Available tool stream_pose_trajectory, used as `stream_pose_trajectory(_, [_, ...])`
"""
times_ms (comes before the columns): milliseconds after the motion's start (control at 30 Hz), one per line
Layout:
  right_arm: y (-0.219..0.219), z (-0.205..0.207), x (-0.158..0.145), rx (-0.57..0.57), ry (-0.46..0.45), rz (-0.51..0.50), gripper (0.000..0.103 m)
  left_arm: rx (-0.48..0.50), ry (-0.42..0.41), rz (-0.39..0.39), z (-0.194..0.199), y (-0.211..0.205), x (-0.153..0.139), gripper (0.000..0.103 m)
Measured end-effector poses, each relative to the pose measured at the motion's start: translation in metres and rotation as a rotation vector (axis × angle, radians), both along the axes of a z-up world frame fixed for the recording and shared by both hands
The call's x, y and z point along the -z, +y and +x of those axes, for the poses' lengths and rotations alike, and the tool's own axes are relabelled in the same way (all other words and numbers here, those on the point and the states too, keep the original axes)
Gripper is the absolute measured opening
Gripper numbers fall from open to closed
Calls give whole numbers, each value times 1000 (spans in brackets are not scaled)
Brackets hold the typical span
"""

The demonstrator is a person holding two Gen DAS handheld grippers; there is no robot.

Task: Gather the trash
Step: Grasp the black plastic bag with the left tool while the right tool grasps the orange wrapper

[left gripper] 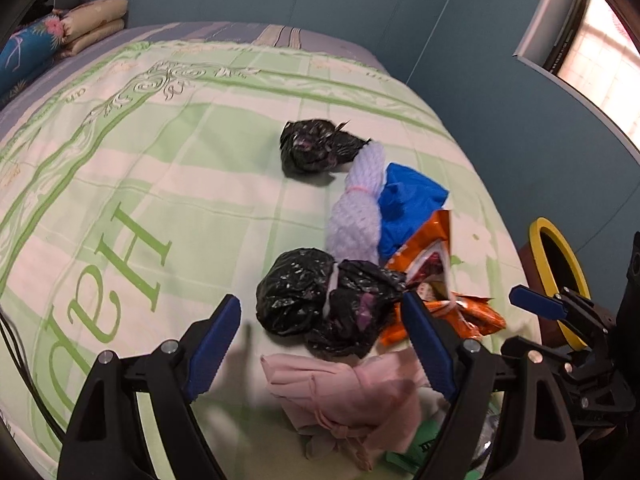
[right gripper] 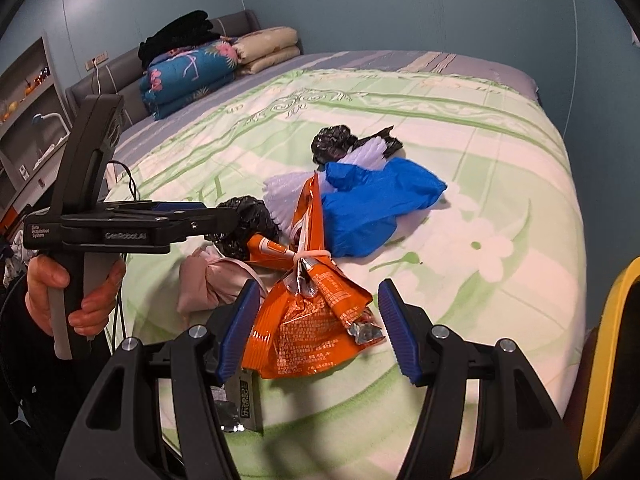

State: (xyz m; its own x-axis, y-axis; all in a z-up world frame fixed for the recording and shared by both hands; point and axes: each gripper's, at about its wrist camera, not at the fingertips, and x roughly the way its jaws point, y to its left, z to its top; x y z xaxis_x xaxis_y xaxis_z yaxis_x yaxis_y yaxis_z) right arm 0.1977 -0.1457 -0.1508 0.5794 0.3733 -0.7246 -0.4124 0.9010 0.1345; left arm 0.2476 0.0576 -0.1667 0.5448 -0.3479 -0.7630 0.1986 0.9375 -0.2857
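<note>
Trash lies in a pile on the bed's green and white cover [left gripper: 160,168]. A black knotted bag [left gripper: 320,304] lies between the open fingers of my left gripper [left gripper: 322,340], with a pink bundle [left gripper: 344,400] below it. An orange snack wrapper [right gripper: 308,320] lies between the open fingers of my right gripper [right gripper: 314,328]. Beyond lie a blue plastic bag [right gripper: 372,204], a white foam net [left gripper: 356,204] and a second black bag [left gripper: 312,148]. The left gripper also shows in the right wrist view [right gripper: 224,216] over the near black bag [right gripper: 252,224].
A yellow-rimmed bin [left gripper: 556,272] stands beside the bed at right and also shows in the right wrist view [right gripper: 608,360]. Folded quilts [right gripper: 192,72] sit at the headboard. A silver foil wrapper [right gripper: 240,408] lies near the bed's edge. Blue walls surround the bed.
</note>
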Motion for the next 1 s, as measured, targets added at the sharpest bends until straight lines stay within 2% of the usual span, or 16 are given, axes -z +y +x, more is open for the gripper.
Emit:
stream_pose_trajectory(267, [11,15,10,-24,21,-46,58,-13,69,8,16,2,17,63])
stream_pose_trajectory(367, [16,21,13,-41,32,-59,57,-29,85,-12,20,7,19,61])
stream_pose_trajectory(700, [32,36,26,-68,67,-104,51,-90,91,-37,28,27,20,50])
stream_pose_trajectory(1000, [32,36,26,-60,76,-104,38,-101,63,-65,23,33,16,43])
